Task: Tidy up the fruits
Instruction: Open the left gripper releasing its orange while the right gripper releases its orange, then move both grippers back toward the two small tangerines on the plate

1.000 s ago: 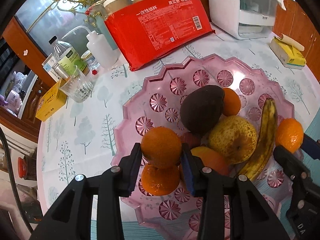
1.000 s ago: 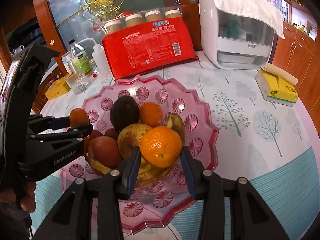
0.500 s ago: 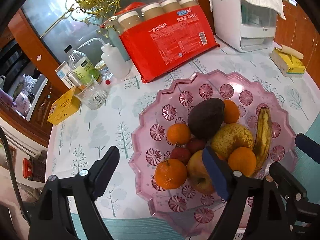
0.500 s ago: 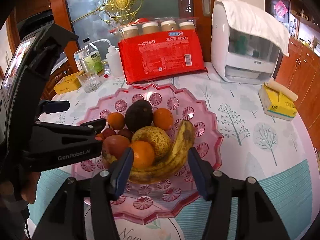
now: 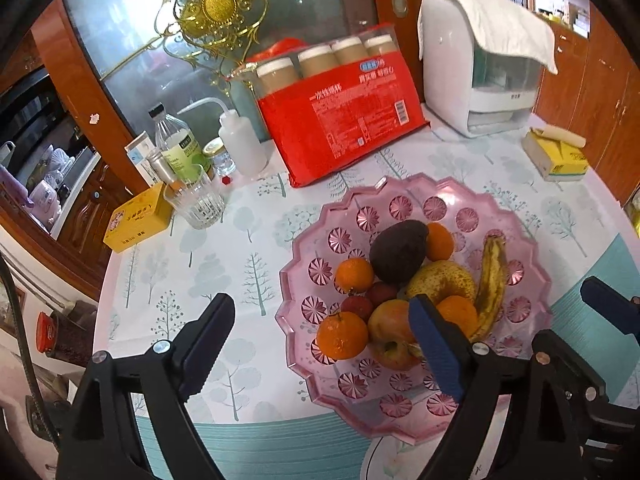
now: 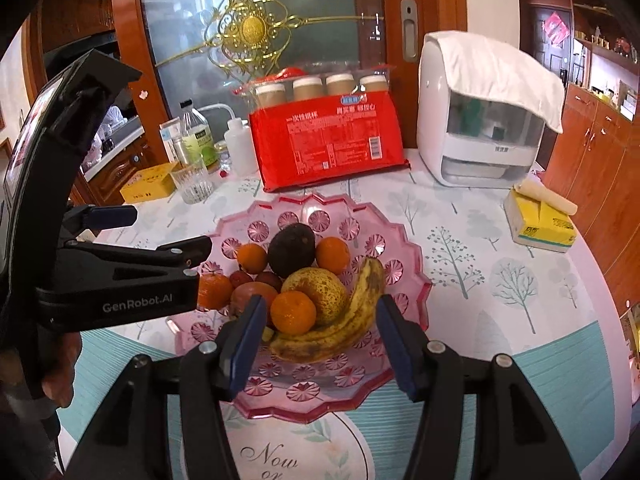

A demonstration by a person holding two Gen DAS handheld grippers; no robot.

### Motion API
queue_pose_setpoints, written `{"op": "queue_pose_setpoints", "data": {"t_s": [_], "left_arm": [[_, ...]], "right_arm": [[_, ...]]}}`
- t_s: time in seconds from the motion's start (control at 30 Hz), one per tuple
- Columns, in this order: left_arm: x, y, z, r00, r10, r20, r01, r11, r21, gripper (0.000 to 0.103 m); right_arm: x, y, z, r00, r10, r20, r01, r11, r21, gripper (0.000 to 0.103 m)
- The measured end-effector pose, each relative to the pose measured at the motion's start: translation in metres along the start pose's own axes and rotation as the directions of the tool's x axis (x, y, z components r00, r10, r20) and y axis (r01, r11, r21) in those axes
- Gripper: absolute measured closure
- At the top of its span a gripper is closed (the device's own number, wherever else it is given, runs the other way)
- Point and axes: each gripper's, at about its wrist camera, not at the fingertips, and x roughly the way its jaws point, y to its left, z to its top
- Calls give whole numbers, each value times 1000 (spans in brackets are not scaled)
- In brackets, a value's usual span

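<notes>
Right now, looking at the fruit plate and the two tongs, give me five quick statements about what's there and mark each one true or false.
1. The banana lies in the pink plate with the other fruit. True.
2. The right tongs are clamped on an orange. False: nothing is between their pads; the orange rests in the plate.
3. The dark avocado sits towards the back of the pile, with an orange on either side. True.
4. The left tongs hold an apple. False: their jaws are opening and empty; the apple lies in the plate.
5. The yellow tissue box is inside the plate. False: it sits on the tablecloth, apart from the plate.
</notes>
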Motion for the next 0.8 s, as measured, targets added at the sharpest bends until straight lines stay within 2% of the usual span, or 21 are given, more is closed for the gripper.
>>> {"op": "queue_pose_setpoints", "data": {"t_s": [0.3,0.43,0.8], "left_arm": [[-42,4,-8,998,-35,60,35,999,-2,15],[-60,7,-15,995,-56,83,57,998,-7,14],[-101,14,-46,986,-112,126,116,993,-22,12]], "right_arm": [[-39,6,-2,998,-7,56,6,1000,17,45],[-54,9,-6,997,-13,75,12,1000,17,39],[-92,14,-34,995,-17,101,13,999,34,34]]}}
